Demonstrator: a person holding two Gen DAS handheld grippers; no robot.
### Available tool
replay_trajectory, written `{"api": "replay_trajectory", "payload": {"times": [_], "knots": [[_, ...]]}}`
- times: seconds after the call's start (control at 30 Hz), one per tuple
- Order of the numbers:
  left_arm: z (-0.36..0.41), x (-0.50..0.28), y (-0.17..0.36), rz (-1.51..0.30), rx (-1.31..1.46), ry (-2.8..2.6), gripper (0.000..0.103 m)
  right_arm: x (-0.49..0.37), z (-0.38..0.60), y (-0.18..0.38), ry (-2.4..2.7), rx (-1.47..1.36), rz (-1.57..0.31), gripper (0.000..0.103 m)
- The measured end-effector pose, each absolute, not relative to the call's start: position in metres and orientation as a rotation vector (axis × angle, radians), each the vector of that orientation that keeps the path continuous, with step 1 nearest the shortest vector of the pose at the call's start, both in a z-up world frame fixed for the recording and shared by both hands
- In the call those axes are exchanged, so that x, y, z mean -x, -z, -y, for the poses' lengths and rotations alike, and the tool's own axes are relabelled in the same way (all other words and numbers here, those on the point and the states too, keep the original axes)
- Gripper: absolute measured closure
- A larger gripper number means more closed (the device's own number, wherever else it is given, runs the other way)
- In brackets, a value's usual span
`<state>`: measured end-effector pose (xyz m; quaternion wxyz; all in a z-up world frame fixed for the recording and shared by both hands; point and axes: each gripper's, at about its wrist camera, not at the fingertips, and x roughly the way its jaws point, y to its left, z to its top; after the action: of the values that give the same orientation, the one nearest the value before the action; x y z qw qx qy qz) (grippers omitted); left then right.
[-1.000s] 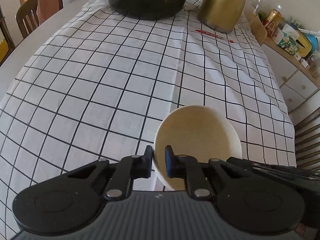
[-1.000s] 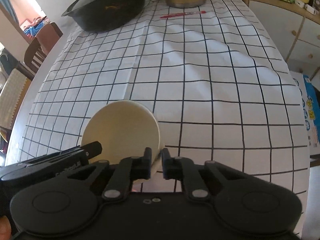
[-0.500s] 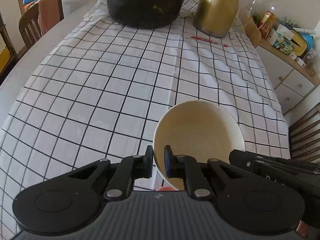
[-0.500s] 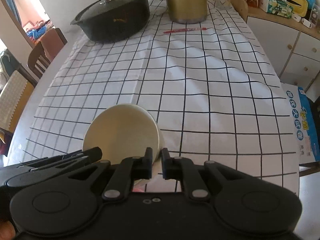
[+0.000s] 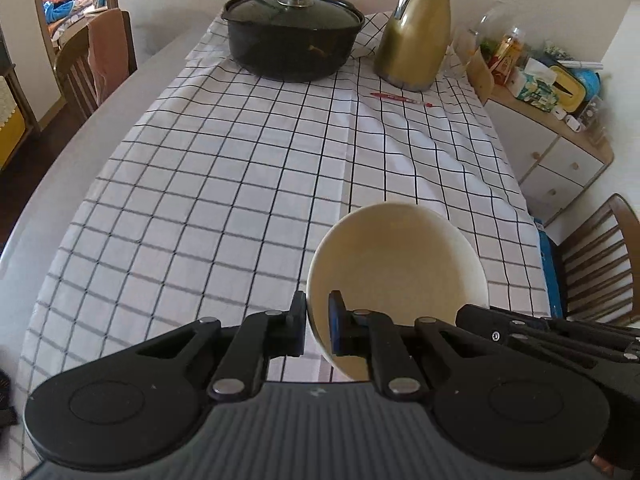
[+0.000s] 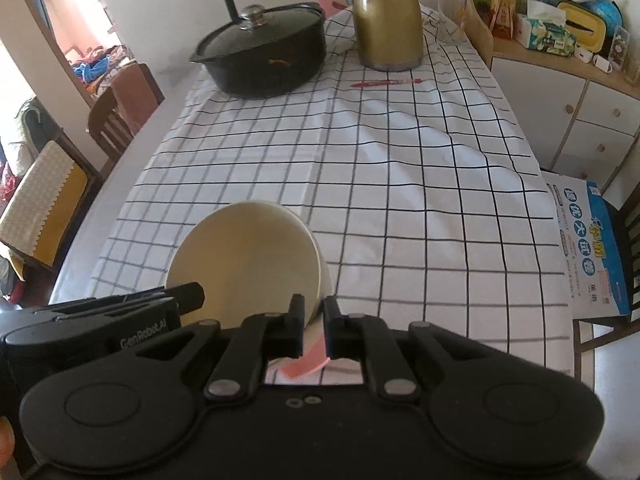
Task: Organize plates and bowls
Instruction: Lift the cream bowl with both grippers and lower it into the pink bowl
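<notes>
1. Bowl (image 5: 394, 268): cream, round, tilted on edge, raised clear of the checked tablecloth (image 5: 240, 184) near the front of the worktop (image 5: 52, 184); inside faces the left wrist camera.
2. Left gripper (image 5: 316, 328): jaws closed on the bowl's rim, one pad outside the wall, one inside.
3. Right gripper (image 6: 314, 328): jaws closed on the opposite rim of the same bowl (image 6: 248, 264); seen in the left wrist view as a black body at lower right, touching the bowl's edge.
4. Pink item (image 6: 306, 362): partly visible below the right jaws; kind not discernible.
5. Black pot (image 5: 292, 36): lidded, metal knob on top, standing at the far end of the cloth.
6. Gold jug (image 5: 416, 32): silver-topped, upright, just beside the pot.
7. Red pen (image 5: 400, 99): lying flat on the cloth near the jug's base.
8. Sideboard (image 5: 552, 148): pale, beside the worktop's far right, loaded with boxes and bottles.
9. Wooden chairs (image 5: 92, 64): at the worktop's sides.
</notes>
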<state>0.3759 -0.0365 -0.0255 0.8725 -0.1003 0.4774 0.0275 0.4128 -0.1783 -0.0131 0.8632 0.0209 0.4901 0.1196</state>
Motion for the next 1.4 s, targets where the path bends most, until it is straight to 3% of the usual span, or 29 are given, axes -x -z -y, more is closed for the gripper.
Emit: {"api": "replay_trajectory", "payload": {"times": [0.67,1.4], "knots": [[-0.011,-0.216,0.004,-1.024,0.164,-0.06,0.092,-0.253,0.124,-0.004,-0.282,-0.059,-1.018,0.095],[-0.067,-0.11,0.044,-1.12,0.168,-0.104,0.092,-0.156,0.061,0.042,-0.35,-0.009,-1.141,0.094]]}}
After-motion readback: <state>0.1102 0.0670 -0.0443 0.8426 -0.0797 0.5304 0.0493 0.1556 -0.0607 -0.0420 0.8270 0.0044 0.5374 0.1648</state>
